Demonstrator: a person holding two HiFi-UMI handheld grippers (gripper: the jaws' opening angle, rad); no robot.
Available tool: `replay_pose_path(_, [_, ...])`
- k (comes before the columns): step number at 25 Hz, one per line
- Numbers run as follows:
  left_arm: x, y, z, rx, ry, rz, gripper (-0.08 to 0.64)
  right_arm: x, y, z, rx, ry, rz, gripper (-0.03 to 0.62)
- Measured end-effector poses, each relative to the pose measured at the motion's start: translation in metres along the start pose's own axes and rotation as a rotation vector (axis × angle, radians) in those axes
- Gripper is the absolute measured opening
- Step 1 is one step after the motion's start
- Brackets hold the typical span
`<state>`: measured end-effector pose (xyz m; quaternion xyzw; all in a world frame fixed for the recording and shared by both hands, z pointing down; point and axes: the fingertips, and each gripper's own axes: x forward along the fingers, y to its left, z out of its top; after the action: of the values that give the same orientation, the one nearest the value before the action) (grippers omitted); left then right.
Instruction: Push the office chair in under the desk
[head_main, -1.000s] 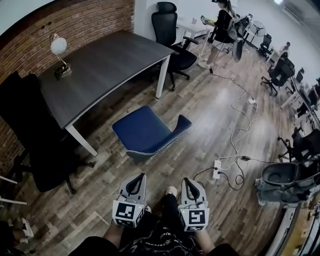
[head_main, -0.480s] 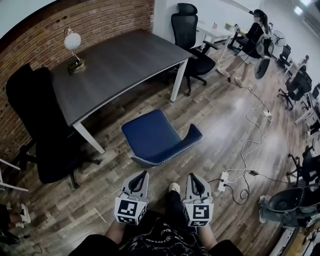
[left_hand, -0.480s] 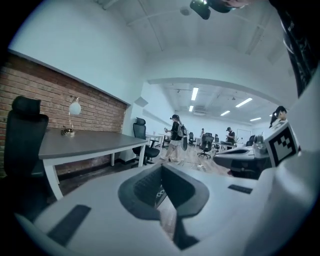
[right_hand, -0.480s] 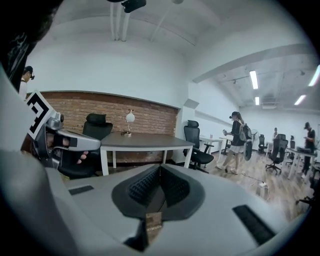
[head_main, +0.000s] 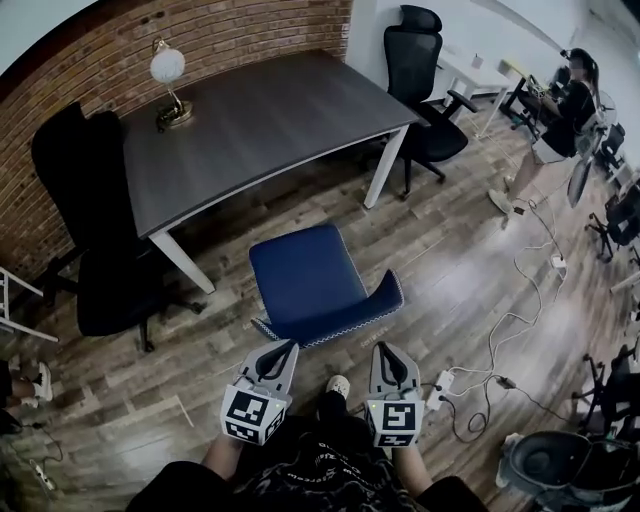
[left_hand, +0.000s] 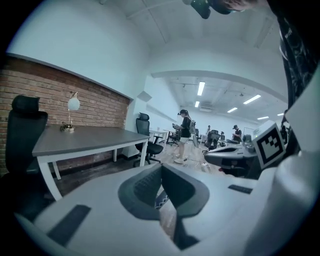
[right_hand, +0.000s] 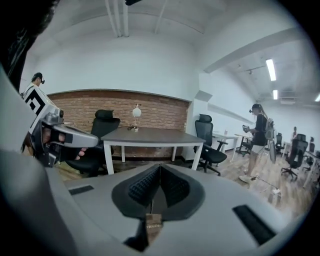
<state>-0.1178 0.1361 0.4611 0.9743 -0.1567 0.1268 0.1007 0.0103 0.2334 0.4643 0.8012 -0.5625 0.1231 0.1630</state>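
Office chair (head_main: 305, 280): standing just short of the worktop (head_main: 270, 120), not yet under, backrest (head_main: 372, 308) nearest. With left tongs (head_main: 283, 348) and right tongs (head_main: 386, 350) closed and empty, press both evenly on that backrest, aiming squarely for the gap beneath.

Left gripper (head_main: 288, 347) and right gripper (head_main: 384, 349) side by side, fingers (right_hand: 142, 186) pressed together.
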Motion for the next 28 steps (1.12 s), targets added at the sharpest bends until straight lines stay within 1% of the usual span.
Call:
replay_pose_path(2, [0.010, -0.001, 0.001, -0.023, 0.005, 0.025, 0.008, 0.008, -0.012, -0.002, 0.005, 0.007, 0.034, 0.005])
replay_pose_path(4, [0.021, -0.003, 0.004, -0.027, 0.012, 0.043, 0.008, 0.018, -0.022, -0.001, 0.003, 0.007, 0.067, 0.005])
replay_pose_path(10, [0.050, -0.019, -0.001, -0.006, 0.070, 0.058, 0.008, 0.045, -0.044, -0.007, -0.037, 0.057, 0.172, 0.005])
replay_pose_path(12, [0.058, -0.018, -0.005, -0.007, 0.086, 0.081, 0.008, 0.052, -0.046, -0.007, -0.040, 0.061, 0.220, 0.005])
replay_pose_path(15, [0.067, -0.012, -0.010, -0.012, 0.110, 0.135, 0.008, 0.060, -0.051, -0.010, -0.054, 0.068, 0.283, 0.005])
replay_pose_path(18, [0.072, -0.006, -0.009, -0.042, 0.118, 0.168, 0.008, 0.067, -0.053, -0.011, -0.074, 0.081, 0.338, 0.005])
replay_pose_path(21, [0.078, 0.000, -0.009, -0.041, 0.125, 0.204, 0.009, 0.076, -0.055, -0.014, -0.089, 0.095, 0.390, 0.006])
replay_pose_path(23, [0.080, 0.000, -0.011, -0.036, 0.134, 0.217, 0.009, 0.080, -0.057, -0.017, -0.105, 0.107, 0.425, 0.006])
replay_pose_path(28, [0.079, -0.004, -0.018, -0.027, 0.173, 0.213, 0.009, 0.084, -0.049, -0.023, -0.191, 0.146, 0.538, 0.008])
